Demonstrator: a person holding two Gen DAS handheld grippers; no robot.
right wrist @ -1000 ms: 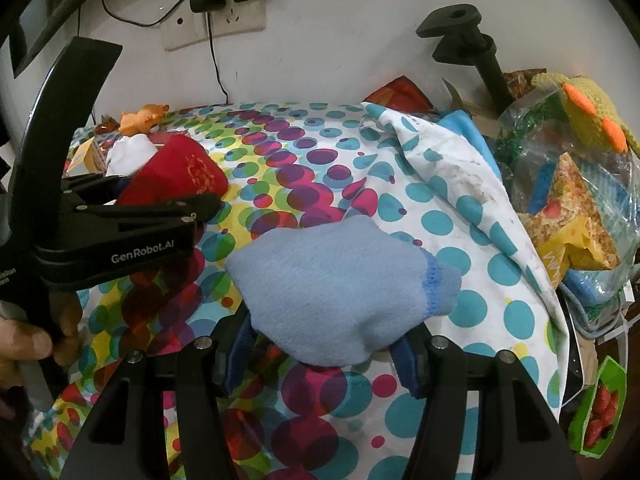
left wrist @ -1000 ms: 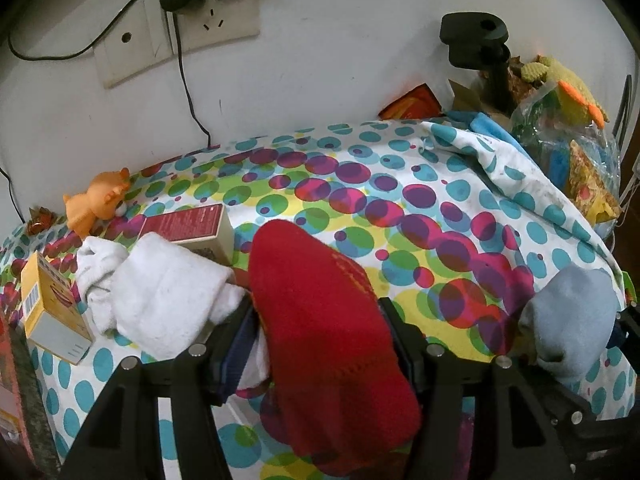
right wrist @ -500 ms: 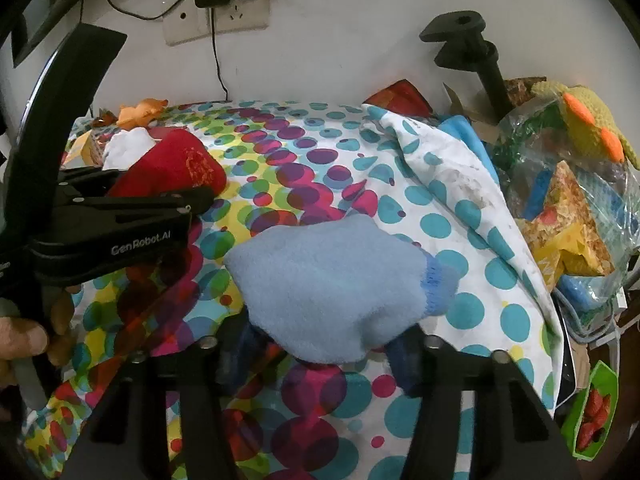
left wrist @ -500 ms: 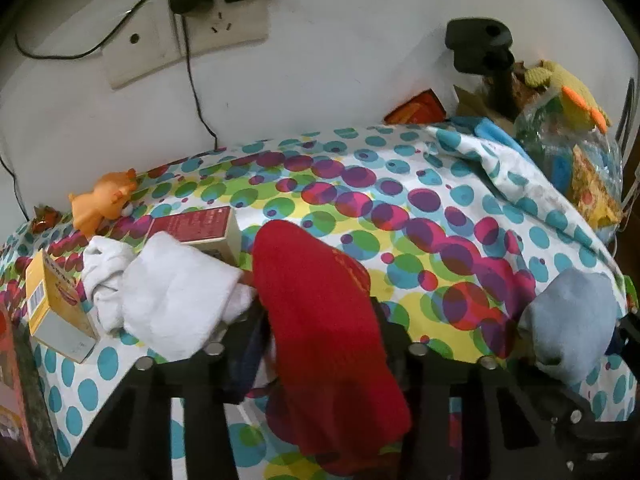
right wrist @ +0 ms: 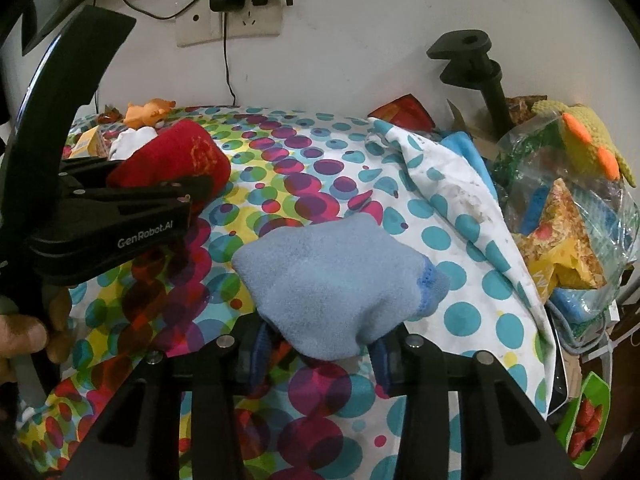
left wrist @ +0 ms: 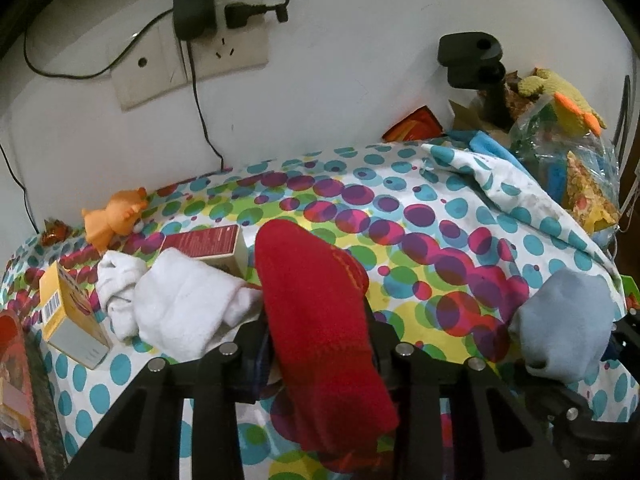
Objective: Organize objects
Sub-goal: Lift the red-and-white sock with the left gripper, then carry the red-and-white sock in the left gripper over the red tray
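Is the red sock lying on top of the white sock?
No. The red sock sits between the left fingers, beside the white sock.

Your right tool (right wrist: pixel 320 354) clamps a pale blue sock (right wrist: pixel 336 280) above the spotted tablecloth (right wrist: pixel 304 184). At left, your left tool (right wrist: pixel 200 190) is closing on a red sock (right wrist: pixel 172 160), a hand (right wrist: pixel 24 336) gripping its handle.

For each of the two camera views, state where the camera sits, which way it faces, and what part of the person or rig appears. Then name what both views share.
Left wrist: on the left gripper, looking down and forward at the red sock between its closing jaws; own fingers show.
Right wrist: on the right gripper, shut on the blue sock; the left gripper and a hand show.
Shared: both socks, spotted tablecloth, wall socket.
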